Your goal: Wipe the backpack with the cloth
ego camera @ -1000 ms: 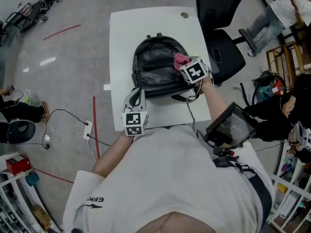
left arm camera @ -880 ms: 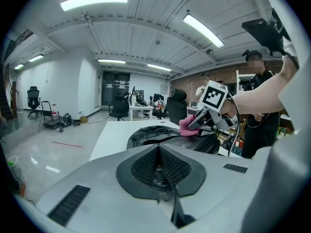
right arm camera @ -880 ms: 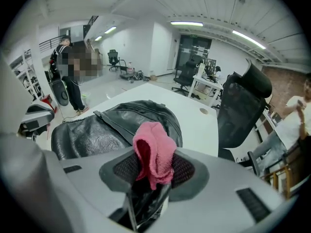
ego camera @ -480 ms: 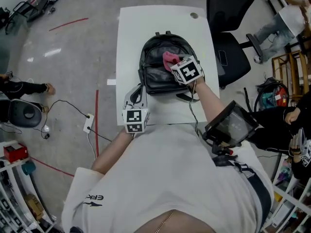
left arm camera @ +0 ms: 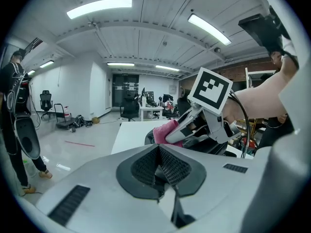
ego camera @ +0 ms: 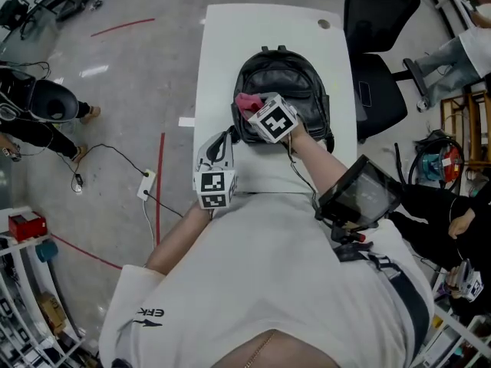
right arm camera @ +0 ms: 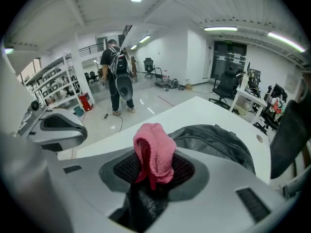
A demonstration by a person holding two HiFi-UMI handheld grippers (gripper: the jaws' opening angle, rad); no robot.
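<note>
A black leather backpack (ego camera: 288,83) lies flat on the white table (ego camera: 230,44). My right gripper (ego camera: 252,107) is shut on a pink cloth (ego camera: 245,102) and presses it onto the bag's left side. In the right gripper view the cloth (right arm camera: 154,152) bulges between the jaws, with the backpack (right arm camera: 214,140) behind it. My left gripper (ego camera: 218,146) rests shut at the bag's near left corner, with nothing seen between its jaws. From the left gripper view the right gripper (left arm camera: 182,130) and the cloth (left arm camera: 164,131) show above the backpack (left arm camera: 216,147).
A black office chair (ego camera: 376,44) stands right of the table. A power strip with cables (ego camera: 146,184) lies on the floor to the left. A person (right arm camera: 116,76) stands on the floor beyond the table's left edge, and shelving (right arm camera: 53,81) lines the wall.
My right gripper has dragged the pink cloth leftwards across the backpack, from its right side to its left side. The left gripper has stayed at the bag's near left corner.
</note>
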